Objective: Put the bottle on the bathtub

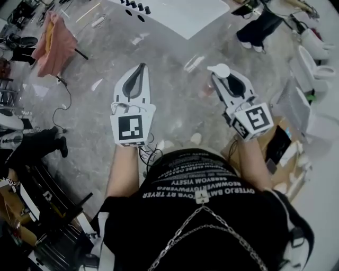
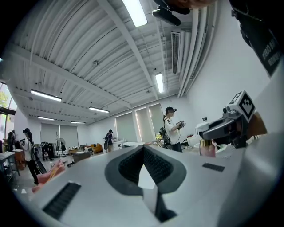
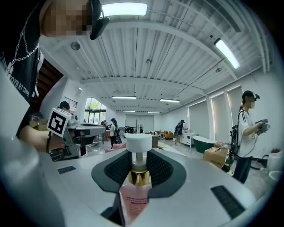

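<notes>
My right gripper (image 1: 223, 77) is shut on a pink bottle (image 3: 135, 197) with a gold collar and a white pump cap (image 1: 219, 69). The bottle stands upright between the dark pads, its cap above the tips of the right gripper (image 3: 137, 156). The left gripper view also shows the bottle (image 2: 207, 148) held at the far right. My left gripper (image 1: 141, 69) is level beside it, shut with nothing in it; its jaws (image 2: 143, 153) meet at a point. A dark green bathtub (image 3: 205, 142) stands far off across the room. A white slab with dark knobs (image 1: 175, 13) lies ahead on the floor.
A pink cloth (image 1: 53, 37) hangs on a rack at the left, with cables (image 1: 61, 108) on the grey floor. Another person's legs (image 1: 257, 29) and white toilets (image 1: 312, 50) are at the upper right. Cardboard boxes (image 1: 280, 143) sit close on my right. A person (image 3: 246, 133) stands by a box (image 3: 217, 156).
</notes>
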The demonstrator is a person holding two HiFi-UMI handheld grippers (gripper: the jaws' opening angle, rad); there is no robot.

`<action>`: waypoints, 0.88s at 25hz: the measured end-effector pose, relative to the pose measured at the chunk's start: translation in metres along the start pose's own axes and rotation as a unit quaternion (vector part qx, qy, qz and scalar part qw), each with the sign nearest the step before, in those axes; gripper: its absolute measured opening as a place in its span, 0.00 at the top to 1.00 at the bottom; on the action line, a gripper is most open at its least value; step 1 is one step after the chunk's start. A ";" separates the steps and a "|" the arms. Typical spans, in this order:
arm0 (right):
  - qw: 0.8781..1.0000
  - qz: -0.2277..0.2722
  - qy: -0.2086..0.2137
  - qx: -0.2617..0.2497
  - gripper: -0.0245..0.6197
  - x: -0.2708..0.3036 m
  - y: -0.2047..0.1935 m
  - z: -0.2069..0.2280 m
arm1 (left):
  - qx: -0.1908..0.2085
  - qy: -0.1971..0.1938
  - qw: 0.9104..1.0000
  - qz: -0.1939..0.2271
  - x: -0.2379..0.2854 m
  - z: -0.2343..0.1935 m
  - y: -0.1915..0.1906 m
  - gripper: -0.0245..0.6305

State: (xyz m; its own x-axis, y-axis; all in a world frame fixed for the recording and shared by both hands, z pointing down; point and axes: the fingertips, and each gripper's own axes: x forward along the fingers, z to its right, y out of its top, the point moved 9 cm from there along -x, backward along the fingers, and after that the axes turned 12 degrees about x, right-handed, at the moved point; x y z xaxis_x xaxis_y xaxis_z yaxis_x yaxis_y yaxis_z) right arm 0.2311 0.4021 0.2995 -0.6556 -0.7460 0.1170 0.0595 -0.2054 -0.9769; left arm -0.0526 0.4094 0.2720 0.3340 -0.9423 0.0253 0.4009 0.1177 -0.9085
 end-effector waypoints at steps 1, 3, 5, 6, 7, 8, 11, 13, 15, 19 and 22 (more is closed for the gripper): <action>1.000 0.001 -0.003 -0.002 0.81 0.000 0.000 -0.005 | -0.001 0.000 1.000 0.008 -0.004 -0.001 0.000 0.96; 1.000 0.003 -0.006 -0.004 0.81 -0.002 0.000 -0.016 | -0.005 -0.003 1.000 0.014 -0.015 -0.004 -0.002 0.96; 1.000 0.007 -0.007 -0.004 0.81 -0.006 0.001 -0.028 | -0.008 -0.007 1.000 0.017 -0.028 -0.007 -0.003 0.96; 1.000 0.009 -0.009 -0.006 0.81 -0.008 0.001 -0.033 | -0.006 -0.010 1.000 0.019 -0.034 -0.007 -0.003 0.96; 1.000 0.011 -0.011 -0.007 0.81 -0.011 0.002 -0.039 | -0.002 -0.013 1.000 0.022 -0.039 -0.008 -0.003 0.96; 1.000 0.015 -0.015 -0.007 0.81 -0.014 0.002 -0.044 | 0.001 -0.016 1.000 0.026 -0.044 -0.010 -0.002 0.96; 0.999 0.031 -0.033 -0.002 0.81 -0.025 0.000 -0.053 | -0.037 -0.022 0.999 0.032 -0.060 -0.018 0.000 0.96; 0.999 0.033 -0.043 0.006 0.81 -0.030 -0.004 -0.056 | -0.064 -0.018 0.997 0.025 -0.070 -0.023 0.000 0.96; 0.998 0.027 -0.047 0.011 0.81 -0.033 -0.007 -0.057 | -0.062 -0.019 0.998 0.013 -0.073 -0.023 -0.005 0.96; 0.998 0.024 -0.048 0.015 0.81 -0.031 -0.008 -0.055 | -0.060 -0.030 0.998 0.015 -0.068 -0.021 -0.015 0.96; 0.998 0.029 -0.048 0.024 0.81 -0.026 -0.008 -0.051 | -0.057 -0.031 0.998 0.017 -0.067 -0.023 -0.019 0.96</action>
State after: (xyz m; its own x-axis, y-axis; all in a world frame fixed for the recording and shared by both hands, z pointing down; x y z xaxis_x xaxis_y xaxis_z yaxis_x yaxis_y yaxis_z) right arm 0.2094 0.4555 0.2956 -0.5747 -0.8144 0.0798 0.1319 -0.1884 -0.9732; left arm -0.1018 0.4629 0.2779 0.3994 -0.9166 0.0165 0.2906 0.1095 -0.9505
